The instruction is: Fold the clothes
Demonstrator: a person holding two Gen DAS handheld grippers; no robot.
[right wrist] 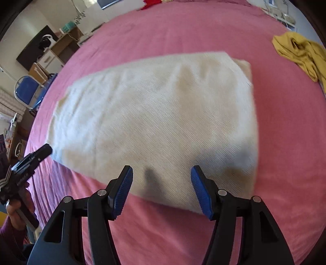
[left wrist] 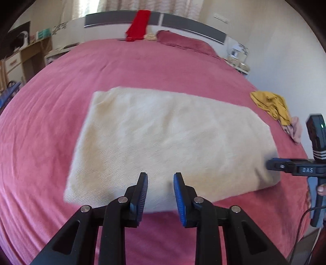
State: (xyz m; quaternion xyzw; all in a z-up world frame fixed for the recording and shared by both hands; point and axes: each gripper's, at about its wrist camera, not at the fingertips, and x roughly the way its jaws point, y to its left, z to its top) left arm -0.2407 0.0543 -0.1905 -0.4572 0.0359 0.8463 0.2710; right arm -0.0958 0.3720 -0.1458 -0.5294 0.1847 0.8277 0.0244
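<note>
Two views, both slightly blurred. Left wrist view first: corners blacked out by the lens rim; headboard (left wrist: pixel 154 19), red garment (left wrist: pixel 138 25) draped over it and maroon pillow (left wrist: pixel 183 42) bent by the fisheye and soft in detail. Clutter on the bench (left wrist: pixel 30 51) at far left too small to make out. Yellow garment (left wrist: pixel 271 105) and a pinkish scrap (left wrist: pixel 294 130) crumpled near the bed's right edge, shapes unclear. Right tongs (left wrist: pixel 269 164) entering from the right, seen side-on, tips at the right end of the cream folded cloth (left wrist: pixel 169 138); contact not discernible from here. Left tongs (left wrist: pixel 160 179) empty, blue pads apart with a moderate gap, just above the cloth's near edge. Cloth lying flat in a rectangle on the pink bedspread (left wrist: pixel 51 122), mid-bed.

Right wrist view next: cream folded cloth (right wrist: pixel 154 122) filling the centre, weave blurred, a lower layer peeking out at its far right corner. Right tongs (right wrist: pixel 162 175) spread wide, holding nothing, over the cloth's near edge, a dark shadow between them on the fabric. Left tongs (right wrist: pixel 47 148) at the left edge, partly cut off, tip close by the cloth's left end, gripped by a hand (right wrist: pixel 16 208) in a dark red sleeve (right wrist: pixel 8 232). Yellow garment (right wrist: pixel 301 55) cut off at right.
</note>
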